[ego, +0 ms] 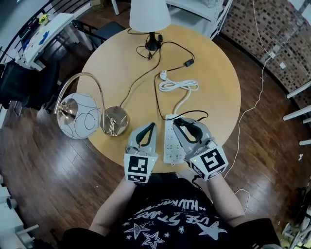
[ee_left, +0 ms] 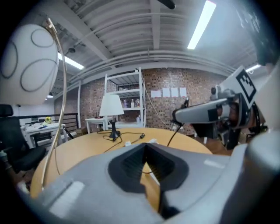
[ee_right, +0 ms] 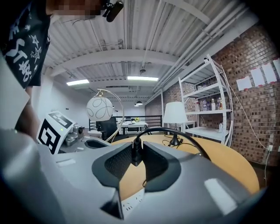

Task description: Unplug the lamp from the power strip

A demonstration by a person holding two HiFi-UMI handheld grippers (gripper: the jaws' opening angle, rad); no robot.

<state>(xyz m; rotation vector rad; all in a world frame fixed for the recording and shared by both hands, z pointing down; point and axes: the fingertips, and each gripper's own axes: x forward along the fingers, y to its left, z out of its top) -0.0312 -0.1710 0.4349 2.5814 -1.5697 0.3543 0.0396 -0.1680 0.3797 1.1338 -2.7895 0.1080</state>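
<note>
**Clerk:** Entry one, the right gripper (ee_right: 138, 145)?

**Me:** My jaws are clamped on the black plug (ee_right: 137, 155). Its cord (ego: 156, 95) arches out of the grip and runs far across the bench (ego: 112, 63), as far as I can trace it to the shaded lamp (ego: 149, 14).

**Clerk:** Entry two, the power strip (ego: 171, 146)?

**Me:** It lies flat at the near edge, between my two grippers and under the right one. The plug looks clear of its sockets, so I judge the pull done.

**Clerk:** Entry three, the left gripper (ee_left: 145, 148)?

**Me:** Those jaws are together at the tips with nothing in them, and they sit just left of the strip.

**Clerk:** Anything outstanding?

**Me:** Probably just setting the plug down and letting go. One item is not counted: the globe lamp (ego: 77, 115) at the left edge.
</note>
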